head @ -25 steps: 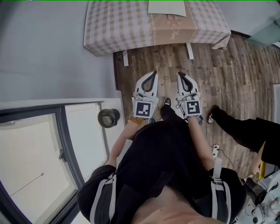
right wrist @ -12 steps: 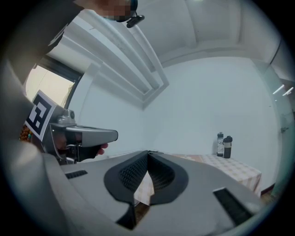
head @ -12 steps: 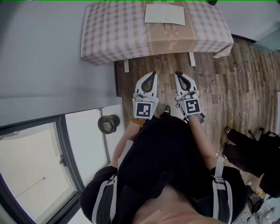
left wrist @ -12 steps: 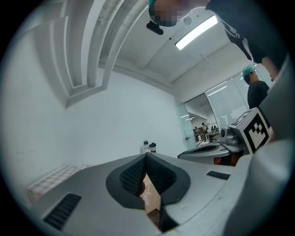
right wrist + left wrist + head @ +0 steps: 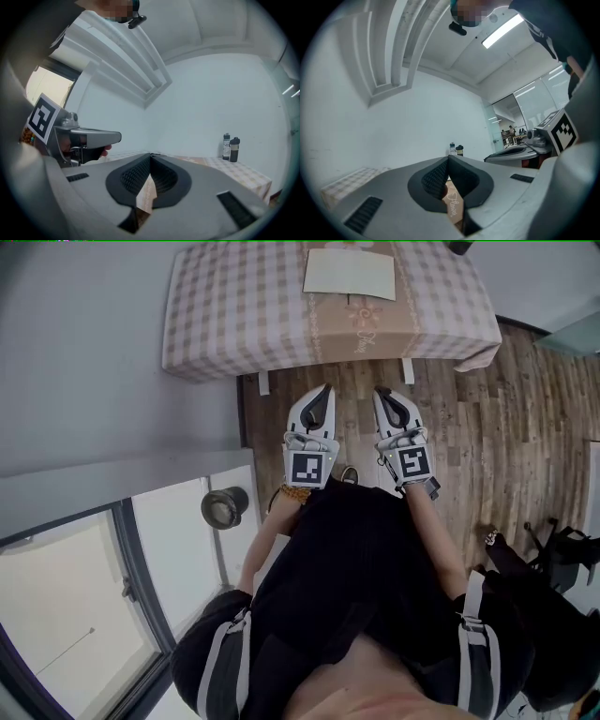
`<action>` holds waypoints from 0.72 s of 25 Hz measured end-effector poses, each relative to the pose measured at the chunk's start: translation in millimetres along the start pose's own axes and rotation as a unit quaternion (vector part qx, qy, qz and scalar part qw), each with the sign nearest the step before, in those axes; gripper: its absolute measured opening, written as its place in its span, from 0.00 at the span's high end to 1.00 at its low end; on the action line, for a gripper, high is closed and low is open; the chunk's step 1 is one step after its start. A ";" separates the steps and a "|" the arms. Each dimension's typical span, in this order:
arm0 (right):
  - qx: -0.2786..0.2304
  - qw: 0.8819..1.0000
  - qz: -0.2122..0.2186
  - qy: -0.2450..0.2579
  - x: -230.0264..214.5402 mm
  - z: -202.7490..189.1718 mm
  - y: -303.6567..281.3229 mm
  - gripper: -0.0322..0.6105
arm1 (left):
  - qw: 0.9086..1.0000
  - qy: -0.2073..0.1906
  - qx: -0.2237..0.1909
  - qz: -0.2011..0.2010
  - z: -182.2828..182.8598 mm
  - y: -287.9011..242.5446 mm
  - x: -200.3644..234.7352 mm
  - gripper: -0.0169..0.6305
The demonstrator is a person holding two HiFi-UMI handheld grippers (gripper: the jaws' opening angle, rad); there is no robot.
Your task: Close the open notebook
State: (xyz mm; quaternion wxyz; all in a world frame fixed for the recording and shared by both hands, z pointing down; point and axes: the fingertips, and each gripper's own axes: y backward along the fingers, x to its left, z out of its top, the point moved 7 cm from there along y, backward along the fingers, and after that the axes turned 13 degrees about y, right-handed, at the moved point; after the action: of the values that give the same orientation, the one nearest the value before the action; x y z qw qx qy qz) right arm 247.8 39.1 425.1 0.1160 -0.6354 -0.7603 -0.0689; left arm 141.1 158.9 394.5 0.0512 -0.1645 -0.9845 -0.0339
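The open notebook (image 5: 349,273) lies on the tabletop (image 5: 234,310), which is covered by a checked cloth with a beige strip down the middle. In the head view it sits at 12 o'clock, close to the far edge and on that strip. Both grippers are held side by side over the wooden floor (image 5: 469,418), just short of the near edge of the tabletop and well apart from the notebook, pointing toward 12 o'clock. The left gripper (image 5: 327,389) has its jaws fully together with nothing between them; its own view shows the dark pads meeting at the tips. The right gripper (image 5: 379,393) is likewise closed and empty, with only a thin slit between its pads. Two bottles (image 5: 230,147) stand together on the cloth at about 3 o'clock in the right gripper view. A dark round thing (image 5: 223,507) stands on the floor at 8 o'clock from the left gripper, beside a glass panel (image 5: 66,606).
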 end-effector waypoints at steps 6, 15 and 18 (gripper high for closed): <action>0.011 1.000 -0.026 -0.002 -18.6 -12.9 -39.8 0.94 | 1.000 0.011 0.012 -0.022 -13.3 -44.3 31.0 0.97; 0.033 0.998 -0.060 -0.004 -56.3 -8.8 -113.6 0.94 | 0.998 0.022 -0.004 -0.065 7.1 -133.7 89.4 0.97; 0.029 0.997 -0.076 -0.007 -65.3 -5.0 -140.7 0.94 | 0.997 0.025 -0.001 -0.080 9.0 -154.4 108.0 0.97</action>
State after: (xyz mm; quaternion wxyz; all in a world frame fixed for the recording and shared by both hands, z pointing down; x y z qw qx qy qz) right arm 120.9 -49.9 418.7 0.1232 -0.5730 -0.8086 -0.0512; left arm -11.8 48.5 390.0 0.0726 -0.0847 -0.9928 -0.0427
